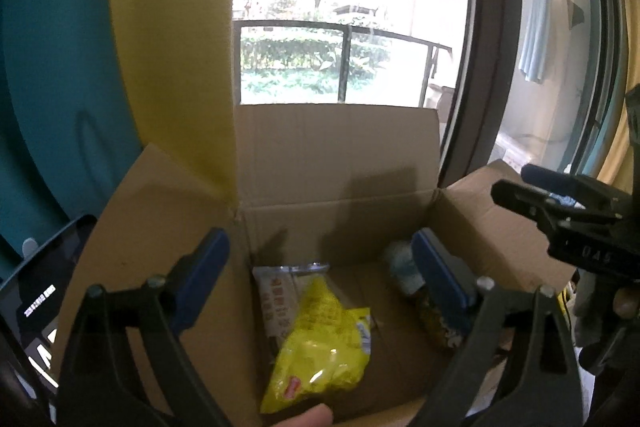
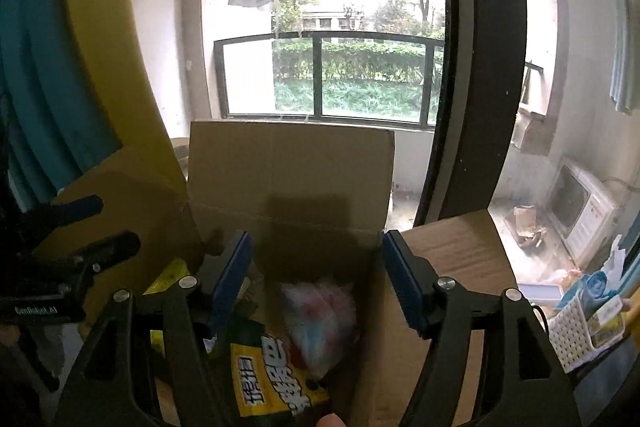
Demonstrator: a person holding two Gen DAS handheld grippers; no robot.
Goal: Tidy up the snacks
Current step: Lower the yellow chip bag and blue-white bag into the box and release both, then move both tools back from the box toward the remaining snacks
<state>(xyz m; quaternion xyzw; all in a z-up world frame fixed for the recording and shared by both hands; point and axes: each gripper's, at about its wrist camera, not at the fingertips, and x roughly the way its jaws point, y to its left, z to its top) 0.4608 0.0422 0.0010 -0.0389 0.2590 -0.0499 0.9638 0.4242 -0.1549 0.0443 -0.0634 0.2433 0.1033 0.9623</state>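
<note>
An open cardboard box fills the centre of both views, flaps up, likely so snacks drop in. The left gripper and right gripper hover above it, both spread and empty. A yellow snack bag lies on the box floor, lower centre, beneath the left jaws.

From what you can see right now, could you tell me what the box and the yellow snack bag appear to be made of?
Box: brown corrugated cardboard, matte; fold creases run across its flaps.
Yellow snack bag: apparently thin plastic film, glossy; it crinkles and shows bright highlights. Whether it is foil-lined cannot be told.
</note>
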